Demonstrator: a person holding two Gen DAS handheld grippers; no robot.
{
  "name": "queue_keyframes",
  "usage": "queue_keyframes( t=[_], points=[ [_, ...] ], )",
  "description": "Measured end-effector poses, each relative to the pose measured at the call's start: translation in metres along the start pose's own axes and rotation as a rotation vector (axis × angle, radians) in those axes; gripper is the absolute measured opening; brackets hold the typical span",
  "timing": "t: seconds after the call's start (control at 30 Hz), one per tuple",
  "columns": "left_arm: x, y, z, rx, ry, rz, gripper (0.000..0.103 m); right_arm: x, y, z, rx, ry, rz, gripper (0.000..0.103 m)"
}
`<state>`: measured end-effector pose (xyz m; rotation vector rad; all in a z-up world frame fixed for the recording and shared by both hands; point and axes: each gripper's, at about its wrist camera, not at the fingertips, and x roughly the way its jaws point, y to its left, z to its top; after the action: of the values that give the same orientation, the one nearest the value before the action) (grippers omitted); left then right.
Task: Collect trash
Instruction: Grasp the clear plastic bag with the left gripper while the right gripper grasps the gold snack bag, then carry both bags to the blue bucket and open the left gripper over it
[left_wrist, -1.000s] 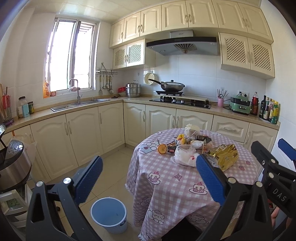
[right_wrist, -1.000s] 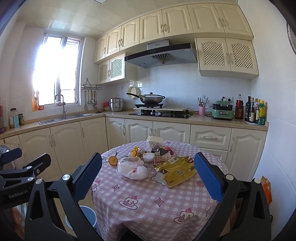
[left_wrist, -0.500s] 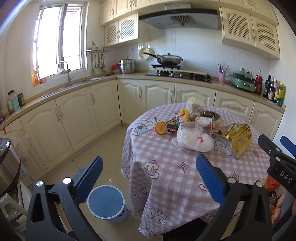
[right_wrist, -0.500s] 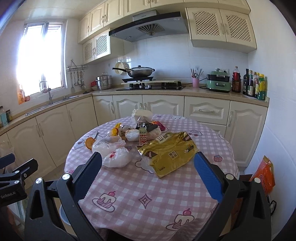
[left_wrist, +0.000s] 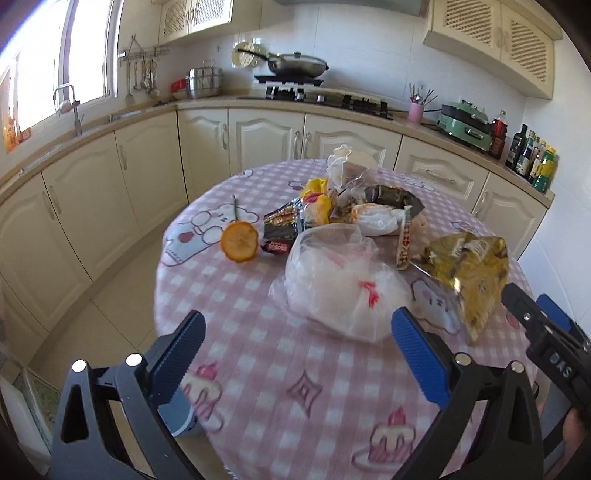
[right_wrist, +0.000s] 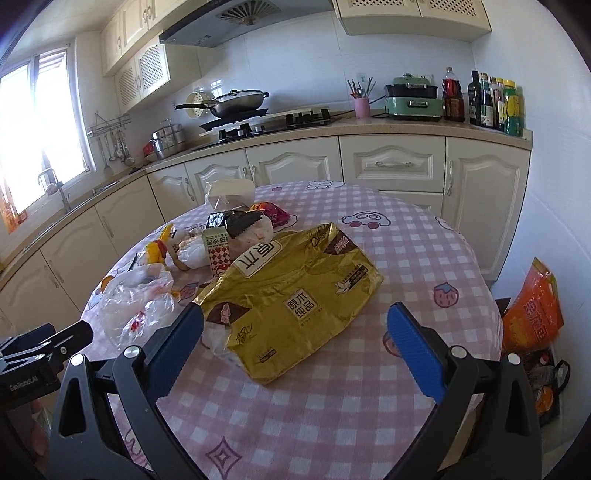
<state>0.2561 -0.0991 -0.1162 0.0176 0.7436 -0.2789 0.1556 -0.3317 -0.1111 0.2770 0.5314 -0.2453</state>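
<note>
The left gripper (left_wrist: 297, 345) is hovering with its blue-padded jaws spread wide and holding nothing, just above the near part of the round table covered in a pink-and-white checked cloth (left_wrist: 258, 369). Right beyond its jaws a crumpled clear plastic bag with a red mark (left_wrist: 343, 284) is lying on the cloth. The right gripper (right_wrist: 295, 338) is likewise standing wide open and empty over the near edge of the table, its left pad just beside the near end of a flattened gold foil package with printed labels (right_wrist: 295, 295), which is lying across the middle of the table.

Further back, toward the far edge, the rest of the trash is sitting in a loose heap: a red-and-white checked small carton (right_wrist: 218, 251), dark torn snack wrappers (left_wrist: 282, 225), a yellow wrapper (left_wrist: 317, 203) and a white knotted plastic bag (left_wrist: 376, 221). A halved orange peel (left_wrist: 239, 242) is lying apart toward the left edge.

A pale blue plastic bucket (left_wrist: 177, 417) is standing on the floor tiles beside the table's left side, partly hidden behind the left gripper's frame. An orange printed bag (right_wrist: 532, 314) is sitting on the floor by the right wall.
</note>
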Motion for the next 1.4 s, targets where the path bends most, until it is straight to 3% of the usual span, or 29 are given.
queue_keyframes(
  t=[0.1,0.2,0.3,0.37,0.43,0.5,0.53,0.57,0.6,0.63,0.67,0.83,1.07,1.27,1.4],
  points=[
    [0.027,0.000,0.012,-0.025,0.040,-0.011,0.096,0.013,-0.003,0.008,0.045,0.003,0.001,0.096],
    [0.051,-0.002,0.020,-0.016,0.082,-0.007,0.076,0.025,-0.002,0.016,0.082,0.011,-0.003,0.096],
    [0.064,-0.001,0.023,-0.033,0.096,-0.047,0.069,0.039,0.002,0.023,0.104,0.038,0.012,0.096],
    [0.067,-0.002,0.027,-0.036,0.096,-0.092,0.048,0.047,0.007,0.024,0.100,0.062,0.014,0.096],
    [0.066,-0.006,0.026,-0.018,0.093,-0.095,0.044,0.053,0.013,0.025,0.093,0.087,0.023,0.095],
    [0.063,-0.011,0.025,0.013,0.078,-0.094,0.040,0.055,0.016,0.025,0.093,0.099,0.032,0.083],
    [0.060,-0.011,0.024,0.016,0.068,-0.101,0.035,0.055,0.017,0.025,0.087,0.103,0.031,0.064],
    [0.057,-0.011,0.023,0.016,0.059,-0.112,0.031,0.054,0.017,0.024,0.081,0.107,0.032,0.051],
    [0.054,-0.009,0.022,0.011,0.048,-0.130,0.024,0.053,0.020,0.024,0.075,0.109,0.033,0.045],
    [0.050,-0.007,0.022,0.004,0.039,-0.146,0.017,0.052,0.021,0.024,0.069,0.109,0.030,0.029],
    [0.046,-0.004,0.021,-0.001,0.029,-0.162,0.014,0.049,0.023,0.023,0.061,0.103,0.025,0.022],
    [0.019,0.003,0.018,-0.011,-0.029,-0.216,0.010,0.027,0.025,0.021,0.036,0.055,0.010,0.003],
    [-0.028,0.029,0.006,-0.077,-0.112,-0.254,0.008,-0.014,0.050,0.026,-0.020,-0.023,0.063,0.001],
    [-0.074,0.086,-0.013,-0.151,-0.183,-0.169,0.008,-0.038,0.121,0.021,-0.157,-0.041,0.220,0.001],
    [-0.094,0.139,-0.035,-0.209,-0.185,-0.043,0.008,-0.031,0.191,0.001,-0.260,0.018,0.363,0.001]
  ],
)
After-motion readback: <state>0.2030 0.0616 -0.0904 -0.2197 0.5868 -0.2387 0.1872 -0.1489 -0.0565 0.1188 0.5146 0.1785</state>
